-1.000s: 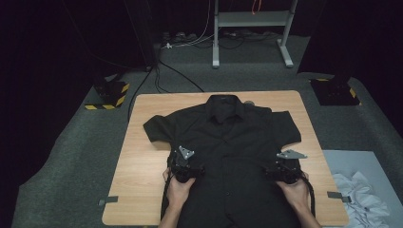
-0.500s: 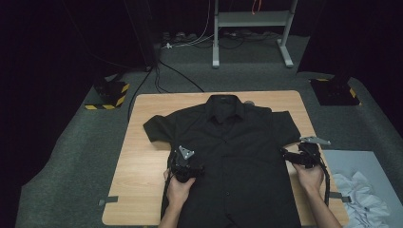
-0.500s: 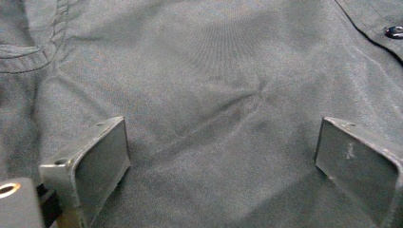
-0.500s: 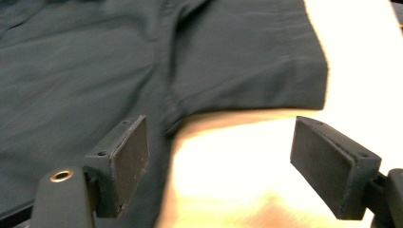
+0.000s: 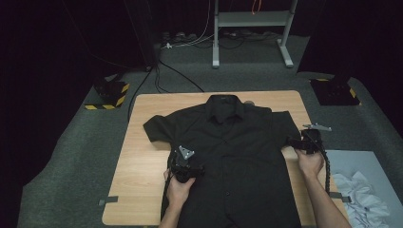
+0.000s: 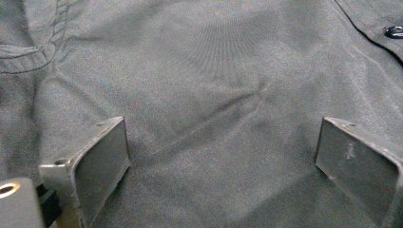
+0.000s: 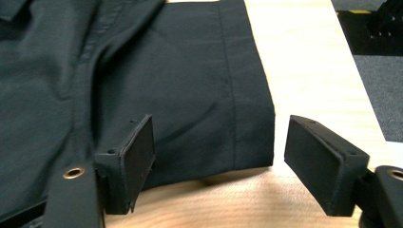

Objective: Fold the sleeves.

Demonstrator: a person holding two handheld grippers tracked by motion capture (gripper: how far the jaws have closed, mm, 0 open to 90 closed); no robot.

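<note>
Right gripper [image 5: 295, 142] now at sleeve [image 7: 209, 90]

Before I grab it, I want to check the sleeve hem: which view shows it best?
The right gripper view: the sleeve hem lies close up between the open jaws. The high view shows that sleeve small and dark; the left gripper view shows the shirt front instead.

shirt [image 5: 237, 156] flat on table [image 5: 142, 175]; collar at far edge.
</note>
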